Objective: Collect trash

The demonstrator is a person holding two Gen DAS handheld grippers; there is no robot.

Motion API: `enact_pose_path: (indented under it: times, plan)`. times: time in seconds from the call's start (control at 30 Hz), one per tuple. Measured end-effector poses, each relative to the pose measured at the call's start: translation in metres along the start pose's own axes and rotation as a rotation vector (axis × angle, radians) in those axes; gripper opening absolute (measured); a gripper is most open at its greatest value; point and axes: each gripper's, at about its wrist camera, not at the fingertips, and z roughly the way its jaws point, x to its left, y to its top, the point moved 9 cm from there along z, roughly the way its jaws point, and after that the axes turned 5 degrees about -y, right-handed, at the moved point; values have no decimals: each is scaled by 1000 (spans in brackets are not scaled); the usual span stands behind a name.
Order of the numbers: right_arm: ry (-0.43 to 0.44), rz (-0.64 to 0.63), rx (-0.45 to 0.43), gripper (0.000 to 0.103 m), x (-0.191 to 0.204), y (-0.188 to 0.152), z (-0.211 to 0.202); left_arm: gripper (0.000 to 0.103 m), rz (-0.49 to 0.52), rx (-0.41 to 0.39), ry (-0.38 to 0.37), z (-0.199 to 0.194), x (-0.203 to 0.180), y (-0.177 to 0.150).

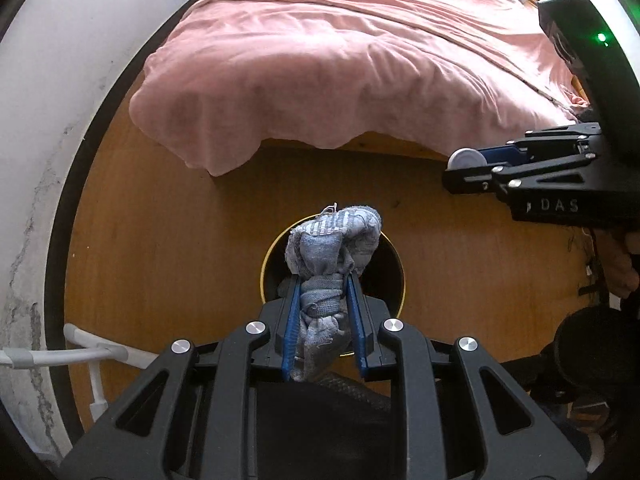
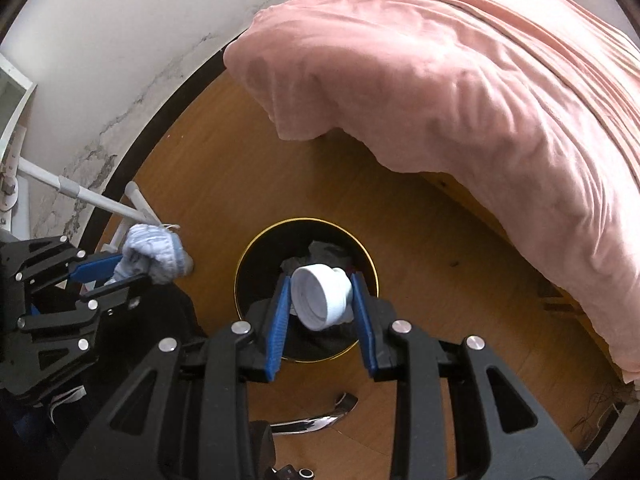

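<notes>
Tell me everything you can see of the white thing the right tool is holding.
The white cap looks like a round, stepped plastic lid or small cup: a wide open rim with a hollow inside facing the camera, narrowing to a smaller back end. It lies tilted on its side, pinched between the blue pads of the right tool, and appears to touch nothing else. It hangs above the opening of the black bin with its gold rim, which already holds crumpled trash.
</notes>
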Motion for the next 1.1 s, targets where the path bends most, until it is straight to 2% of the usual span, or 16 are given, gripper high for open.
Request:
enact_pose_path:
  times: [0.1, 0.23, 0.4, 0.7, 0.73, 0.8, 0.87, 0.97, 1.03, 1.1]
  plan:
    - [6, -10, -3, 31, 3, 1, 0, 24, 17, 4, -4, 1, -5, 0]
    - [14, -20, -2, 31, 7, 5, 3, 54, 33, 1, -8, -1, -10, -1]
    - [18, -47, -1, 31, 16, 9, 5, 56, 25, -9, -7, -9, -7, -2]
    - [10, -106, 6, 32, 30, 17, 9, 66, -34, -67, 23, -45, 13, -2]
    - [8, -115, 8, 35, 31, 17, 9, 69, -45, -76, 23, -50, 15, -2]
    - [-4, -142, 3, 60, 38, 17, 9, 72, -61, -94, 27, -61, 20, -2]
    - [-10, -164, -4, 63, 44, 18, 8, 79, -75, -119, 34, -76, 24, -3]
    - [-38, -183, -36, 63, 53, 27, 0, 83, -91, -157, 50, -99, 30, -4]
    - [-33, -187, -88, 64, 65, 40, -15, 87, -109, -199, 76, -123, 39, -6]
    - [-15, -193, -160, 70, 86, 57, -37, 91, -135, -243, 108, -150, 51, -11]
